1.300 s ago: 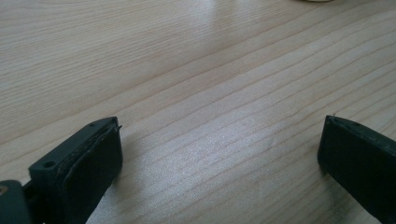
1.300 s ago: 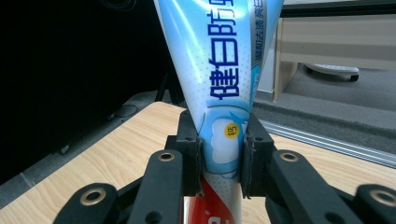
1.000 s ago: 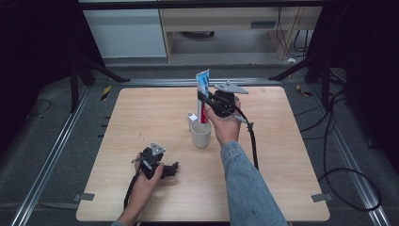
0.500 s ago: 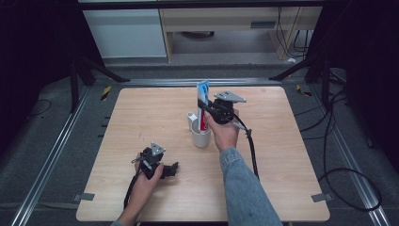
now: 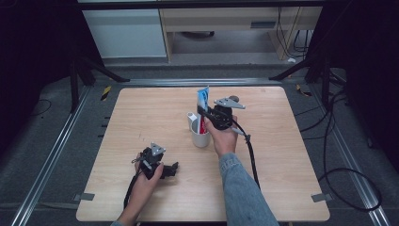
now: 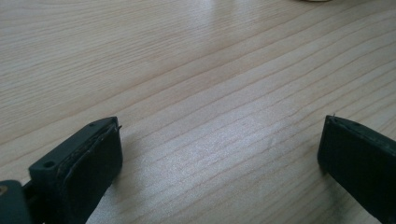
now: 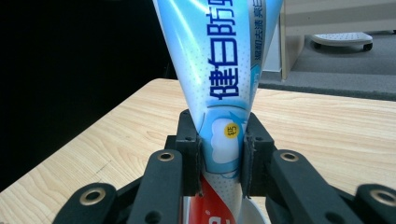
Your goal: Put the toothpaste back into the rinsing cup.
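At the left of the high view, the left gripper (image 5: 175, 168) rests low on the wooden table (image 5: 282, 188), near its front edge, held in the person's left hand (image 5: 146, 176), with its grey three-cornered plate on top and its cable running back along the forearm. In the left gripper view its two black jaws stand wide apart over bare wood grain, with nothing between them. Further right, near the middle of the table, stands a white cup (image 5: 200, 137) with a handle-like part on its left side. Directly above the cup, a toothpaste tube (image 5: 203, 101) stands upright, with its flat blue-and-white crimped end pointing up and its red lower part reaching down into the cup's mouth. The right gripper (image 5: 203, 117) is clamped on that tube: in the right gripper view the two black pads press on either side of the toothpaste tube (image 7: 224, 135) at its narrow lower part, just above the red band, and the white rim of the cup (image 7: 254, 217) shows right beneath the jaws. The person's right hand (image 5: 223, 136) holds this gripper from behind, just right of the cup, with a denim sleeve (image 5: 242, 193) running down to the bottom edge and the black cable trailing along its right side.
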### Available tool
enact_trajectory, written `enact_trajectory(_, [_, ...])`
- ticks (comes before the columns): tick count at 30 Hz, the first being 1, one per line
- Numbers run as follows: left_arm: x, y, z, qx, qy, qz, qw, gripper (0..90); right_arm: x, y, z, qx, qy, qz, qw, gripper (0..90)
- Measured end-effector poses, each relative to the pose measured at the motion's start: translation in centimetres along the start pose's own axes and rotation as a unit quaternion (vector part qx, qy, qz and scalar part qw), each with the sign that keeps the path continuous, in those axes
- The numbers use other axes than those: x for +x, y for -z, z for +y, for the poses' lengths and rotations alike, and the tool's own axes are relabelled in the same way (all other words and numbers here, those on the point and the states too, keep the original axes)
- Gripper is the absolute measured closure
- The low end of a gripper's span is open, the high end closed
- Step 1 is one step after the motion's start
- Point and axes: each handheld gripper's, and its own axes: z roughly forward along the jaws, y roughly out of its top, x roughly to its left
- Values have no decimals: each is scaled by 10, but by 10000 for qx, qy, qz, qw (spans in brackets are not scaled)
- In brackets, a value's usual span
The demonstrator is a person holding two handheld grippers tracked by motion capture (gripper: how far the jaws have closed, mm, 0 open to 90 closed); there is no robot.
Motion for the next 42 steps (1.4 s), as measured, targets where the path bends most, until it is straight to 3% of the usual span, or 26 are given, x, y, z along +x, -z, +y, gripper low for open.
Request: enact_trajectory(42, [0, 0, 0, 1, -10, -8, 10000, 0, -2, -2, -24, 71, -24, 29, 10000, 725])
